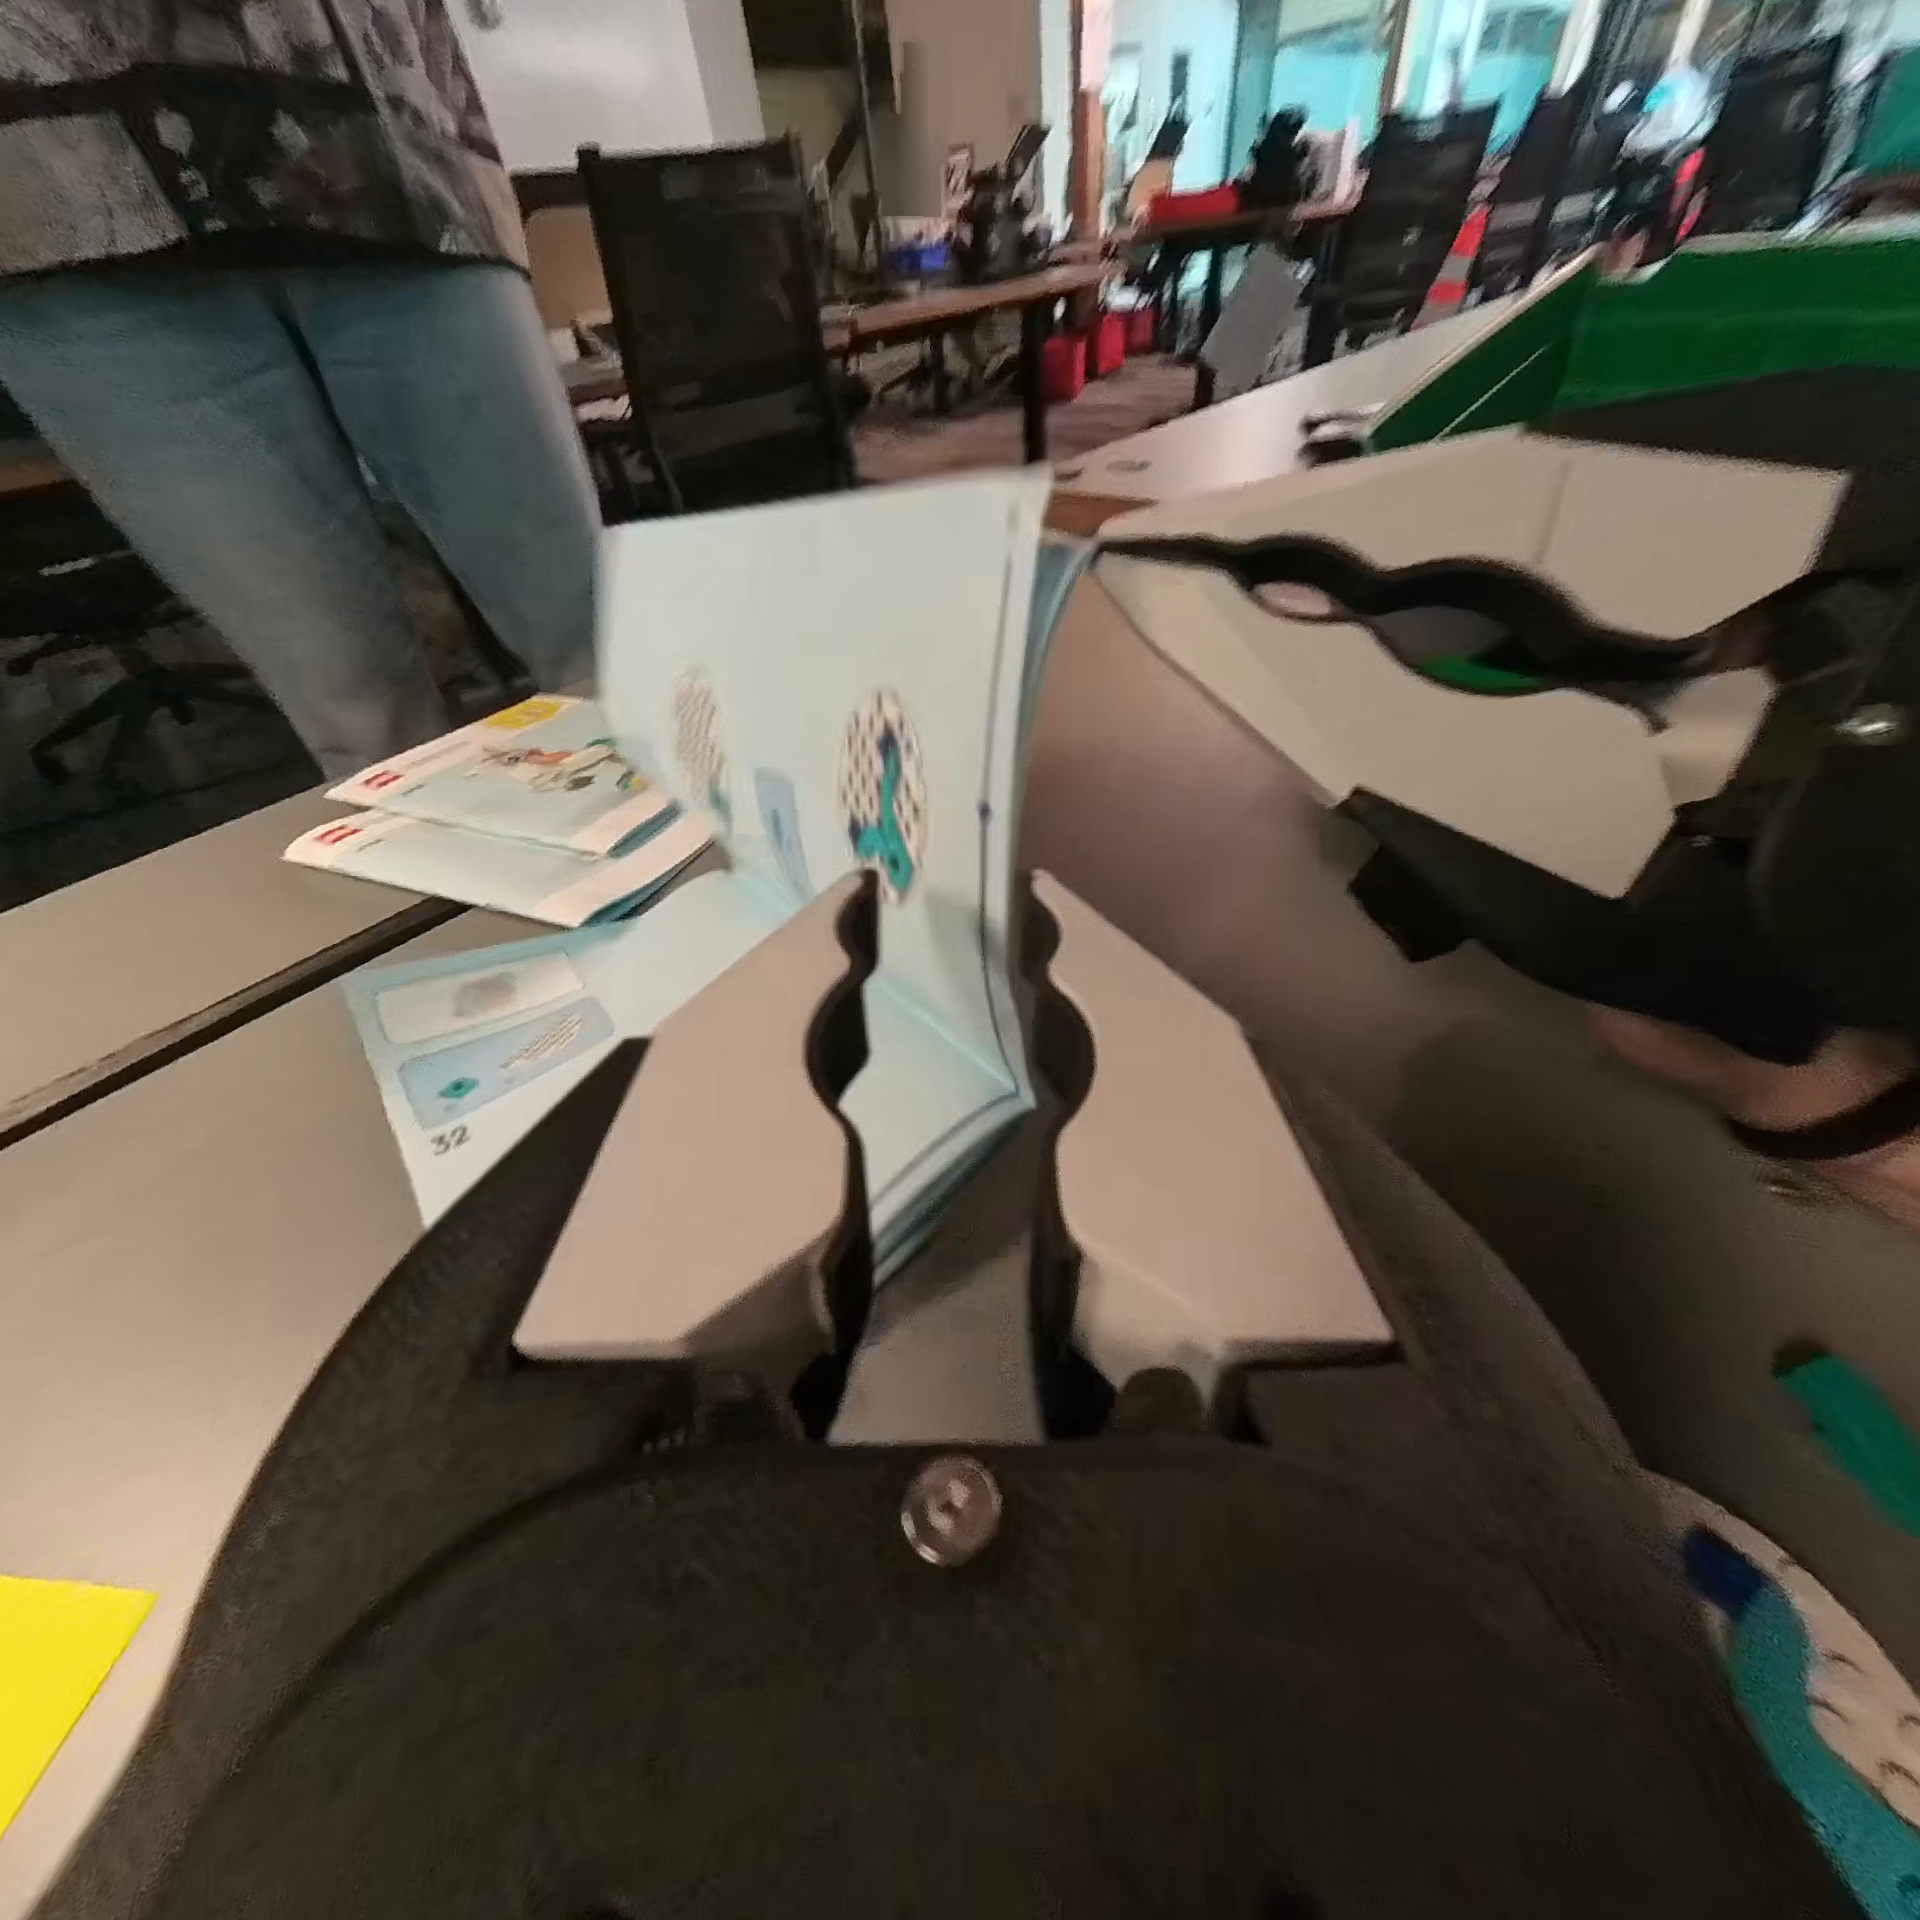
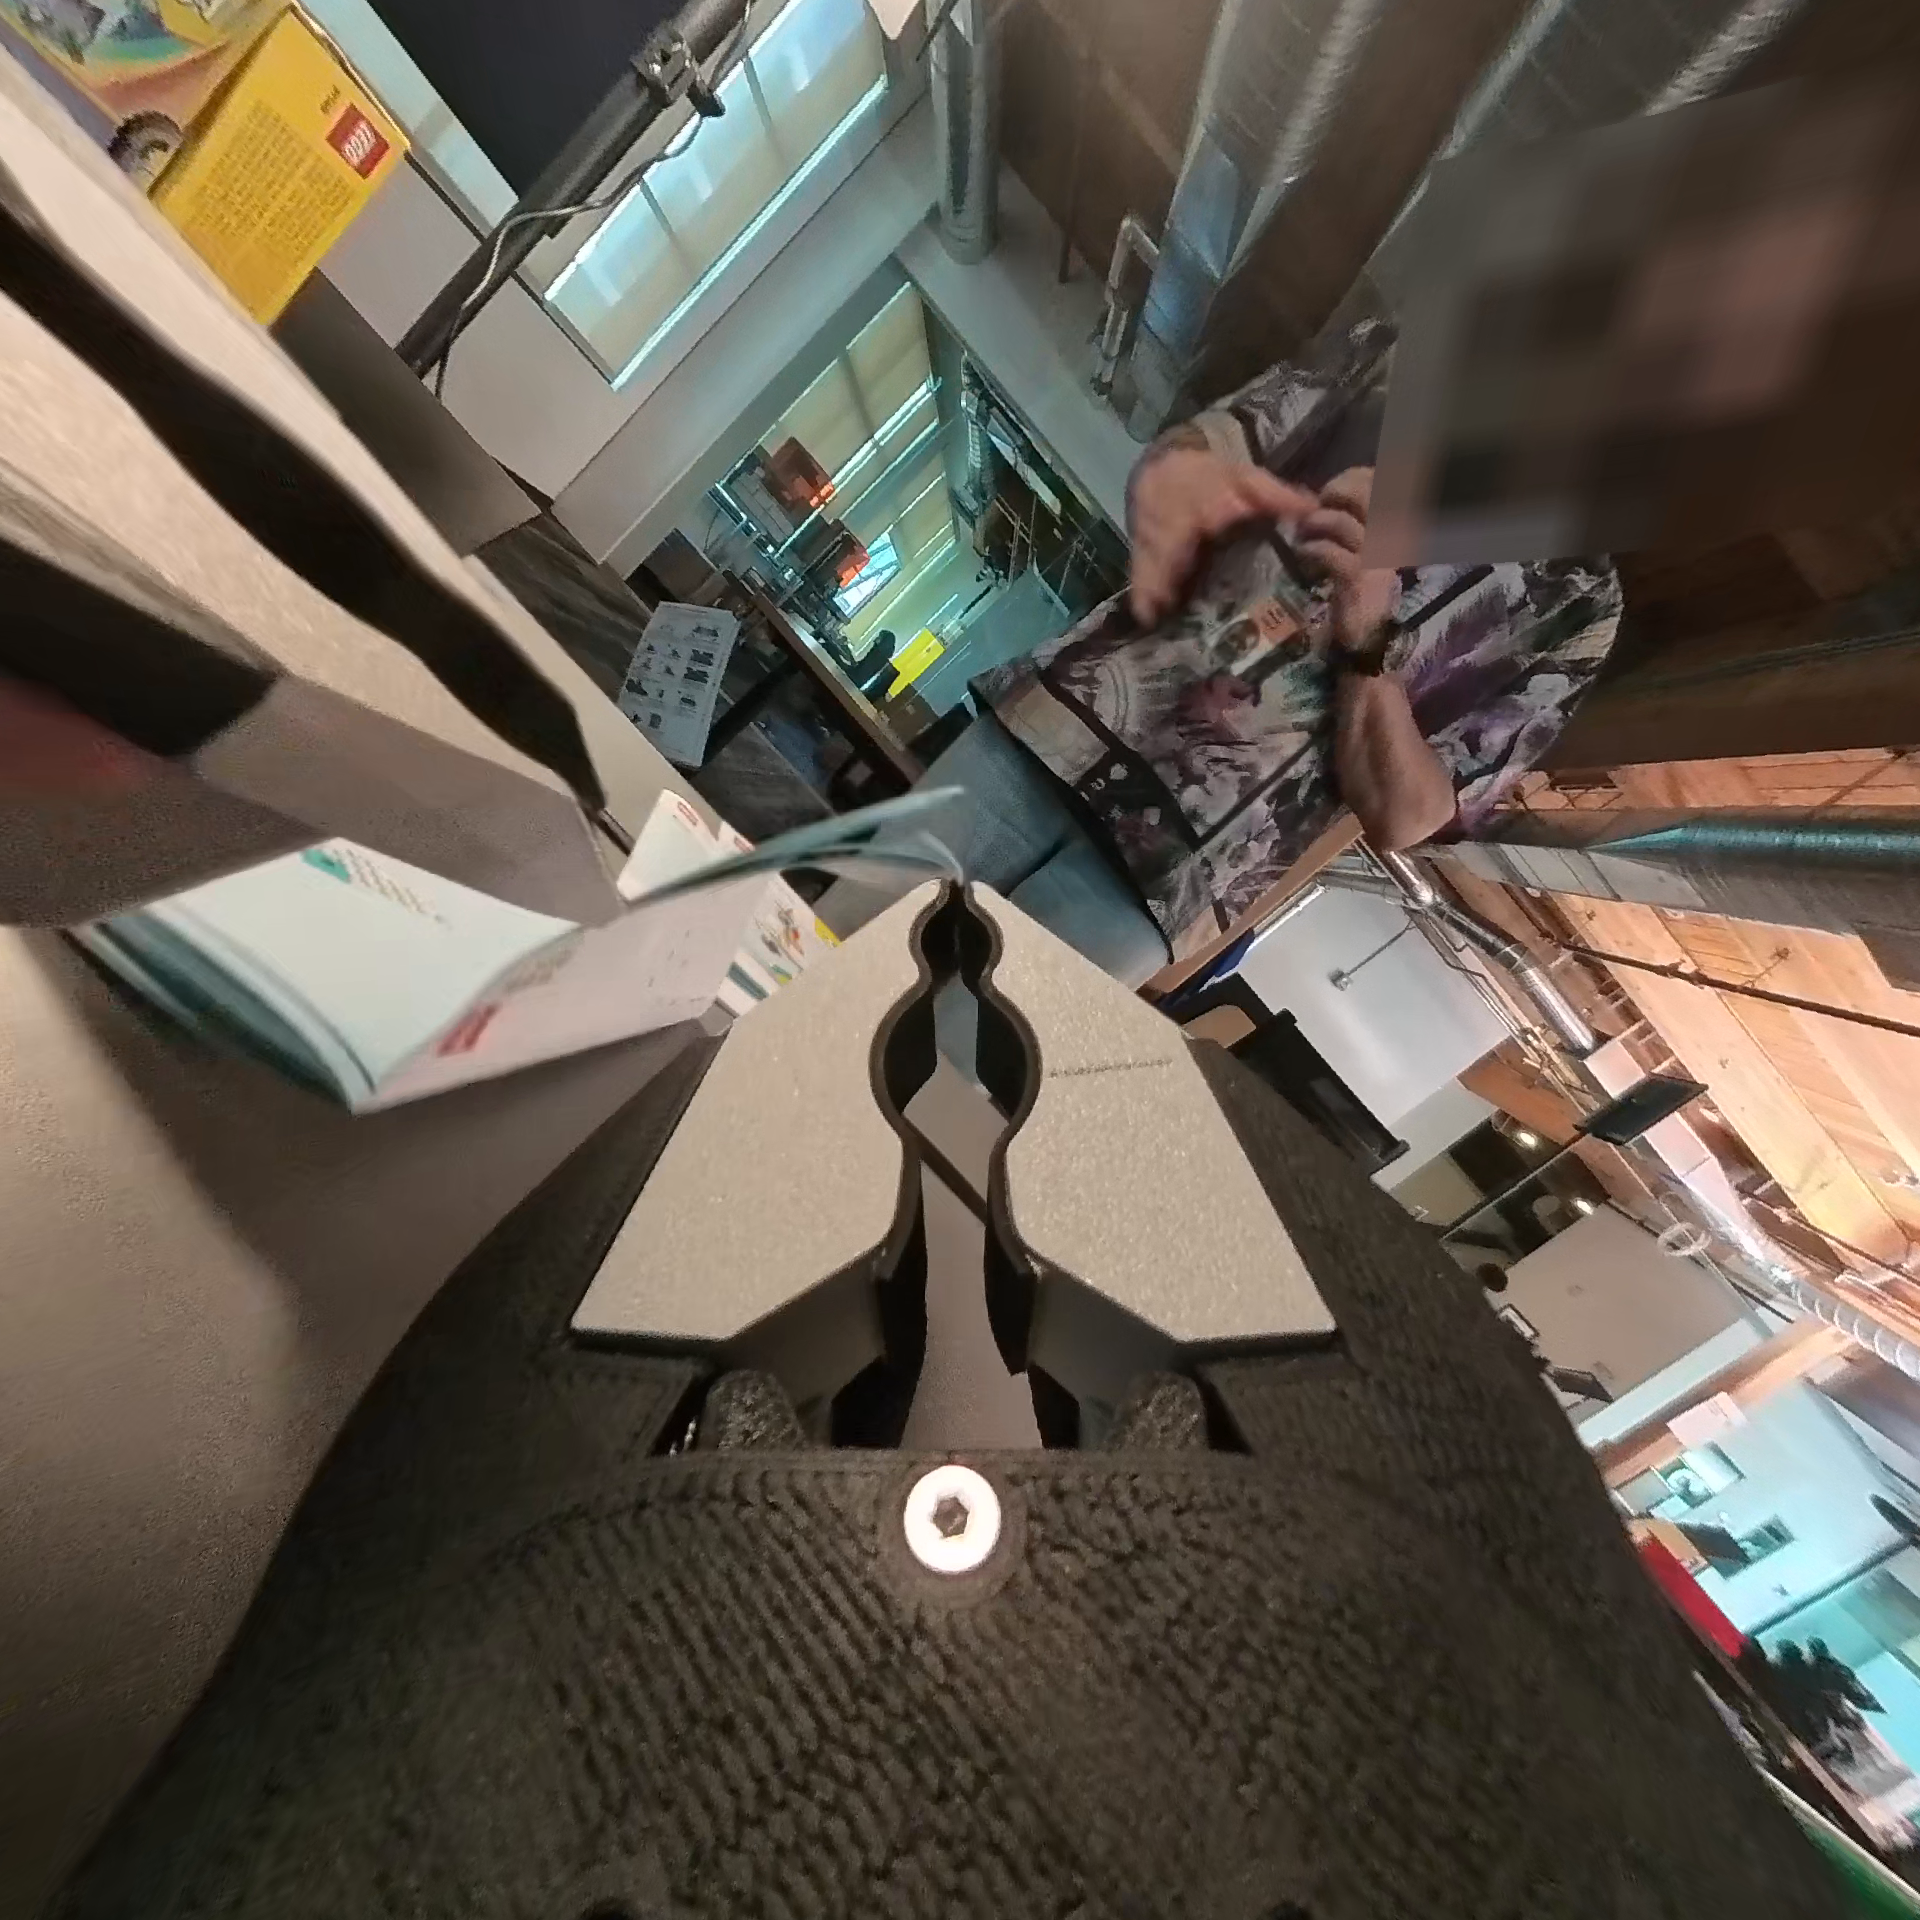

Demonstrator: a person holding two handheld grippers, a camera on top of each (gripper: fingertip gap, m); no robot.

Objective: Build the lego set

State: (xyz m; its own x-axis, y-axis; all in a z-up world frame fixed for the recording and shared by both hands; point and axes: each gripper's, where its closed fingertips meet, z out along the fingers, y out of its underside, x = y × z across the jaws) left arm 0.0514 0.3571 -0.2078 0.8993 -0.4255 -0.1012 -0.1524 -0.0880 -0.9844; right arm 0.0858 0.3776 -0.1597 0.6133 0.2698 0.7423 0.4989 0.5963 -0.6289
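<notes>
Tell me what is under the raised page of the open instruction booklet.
Under the raised page lies the open instruction booklet, flat on the grey table. The left gripper straddles the page and hides the spine area.

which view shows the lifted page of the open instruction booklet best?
Left wrist view. The lifted page faces the camera, printed side visible, standing up from the open instruction booklet between the left hand-held gripper fingers. Right wrist view shows it only edge-on, pinched by the right hand-held gripper.
</notes>
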